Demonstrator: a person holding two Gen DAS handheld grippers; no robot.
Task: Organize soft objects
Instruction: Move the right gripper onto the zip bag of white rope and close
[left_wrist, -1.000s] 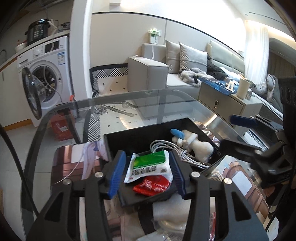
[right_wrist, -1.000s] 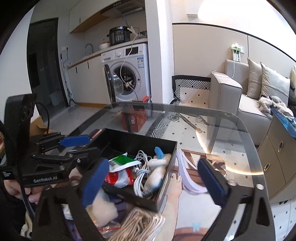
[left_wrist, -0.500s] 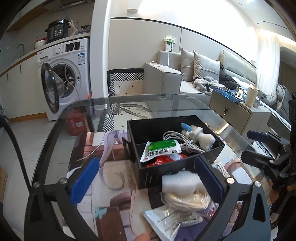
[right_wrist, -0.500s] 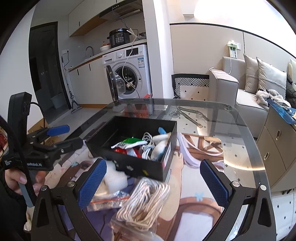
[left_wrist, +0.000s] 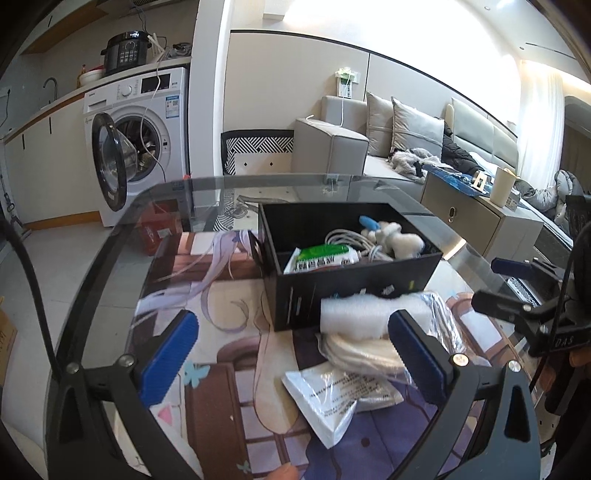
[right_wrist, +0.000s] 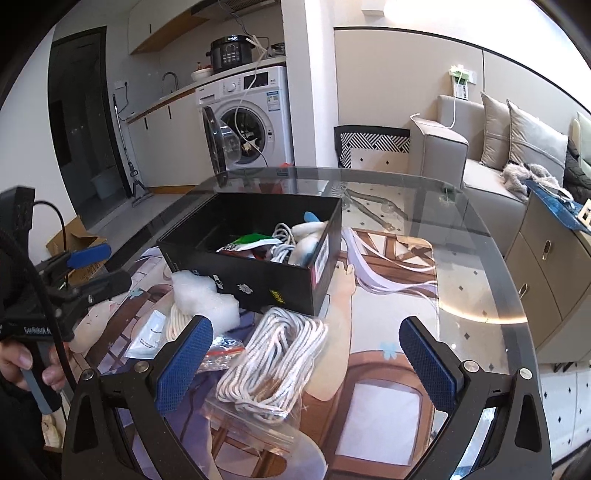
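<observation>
Both hand-held grippers released above the glass surface (left_wrist: 122, 236).
Your left hand-held gripper (left_wrist: 291, 354), jaws just opened, and right hand-held gripper (right_wrist: 303, 360) hold nothing; the green-and-white soft packet (left_wrist: 325, 258) lies inside the black rectangular box (left_wrist: 354, 284).

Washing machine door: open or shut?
Open. The washing machine door swings out to the left, leaving the drum exposed with a cable hanging in.

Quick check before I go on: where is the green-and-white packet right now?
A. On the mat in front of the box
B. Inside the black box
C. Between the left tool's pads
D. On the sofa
B: the green-and-white packet lies inside the open black rectangular box, next to the coiled white cable, while the left tool stands open with nothing between its pads.
</observation>
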